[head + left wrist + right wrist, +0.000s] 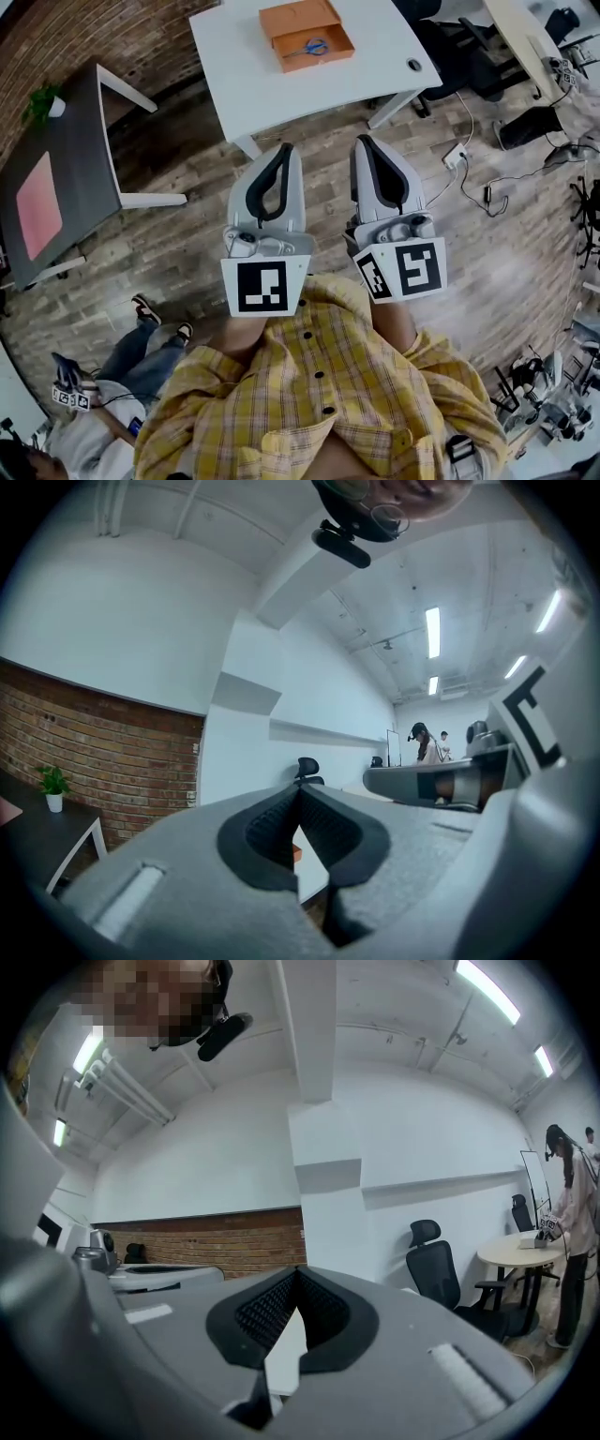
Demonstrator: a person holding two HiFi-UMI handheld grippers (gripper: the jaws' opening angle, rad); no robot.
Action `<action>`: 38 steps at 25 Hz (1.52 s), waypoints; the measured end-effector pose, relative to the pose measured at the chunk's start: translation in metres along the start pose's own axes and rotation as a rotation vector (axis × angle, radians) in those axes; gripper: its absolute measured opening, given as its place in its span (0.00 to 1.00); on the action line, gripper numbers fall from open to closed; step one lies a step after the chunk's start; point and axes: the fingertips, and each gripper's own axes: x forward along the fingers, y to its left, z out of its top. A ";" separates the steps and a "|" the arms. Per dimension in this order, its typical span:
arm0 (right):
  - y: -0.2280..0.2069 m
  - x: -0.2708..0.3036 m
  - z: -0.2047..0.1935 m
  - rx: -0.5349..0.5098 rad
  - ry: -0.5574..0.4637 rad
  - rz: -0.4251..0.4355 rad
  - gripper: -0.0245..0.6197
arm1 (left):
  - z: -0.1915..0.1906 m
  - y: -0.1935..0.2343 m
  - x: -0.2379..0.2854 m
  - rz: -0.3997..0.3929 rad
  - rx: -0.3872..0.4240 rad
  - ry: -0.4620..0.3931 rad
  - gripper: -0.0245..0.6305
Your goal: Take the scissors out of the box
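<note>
Scissors point(310, 46) lie crosswise in the orange box point(339, 39), top centre, well beyond the clenched, empty left gripper point(283, 150) and right gripper point(364, 142).

Our head camera looks steeply down over the left gripper point(284, 150) and right gripper point(364, 142), with the white table point(234, 75) well ahead. Each gripper camera faces level, close behind its jaws, and sees that table between them.

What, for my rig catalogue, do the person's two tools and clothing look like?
The left tool and right tool are light grey shells with black ridged pads; each carries a white cube with black square markers. The person wears a yellow plaid shirt with dark buttons.
</note>
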 end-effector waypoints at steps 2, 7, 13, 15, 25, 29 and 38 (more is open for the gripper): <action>0.000 0.019 0.000 0.001 0.006 -0.020 0.05 | 0.000 0.016 0.014 -0.015 -0.001 0.003 0.04; 0.002 0.055 0.001 -0.028 0.020 -0.058 0.05 | -0.007 0.045 0.045 -0.033 -0.039 0.017 0.04; -0.003 0.071 -0.008 -0.047 0.064 -0.085 0.04 | -0.017 0.051 0.066 -0.043 -0.093 0.018 0.04; -0.005 0.076 -0.014 -0.042 0.073 -0.097 0.05 | -0.022 0.057 0.070 -0.029 -0.102 0.023 0.04; -0.054 0.103 -0.035 0.011 0.069 -0.088 0.04 | -0.053 0.040 0.121 -0.026 0.039 0.105 0.03; -0.076 0.122 -0.029 0.015 0.044 -0.069 0.05 | -0.037 0.042 0.147 -0.002 0.057 0.068 0.03; -0.158 0.160 0.012 0.000 -0.016 0.017 0.04 | -0.019 0.017 0.235 0.059 0.131 0.086 0.03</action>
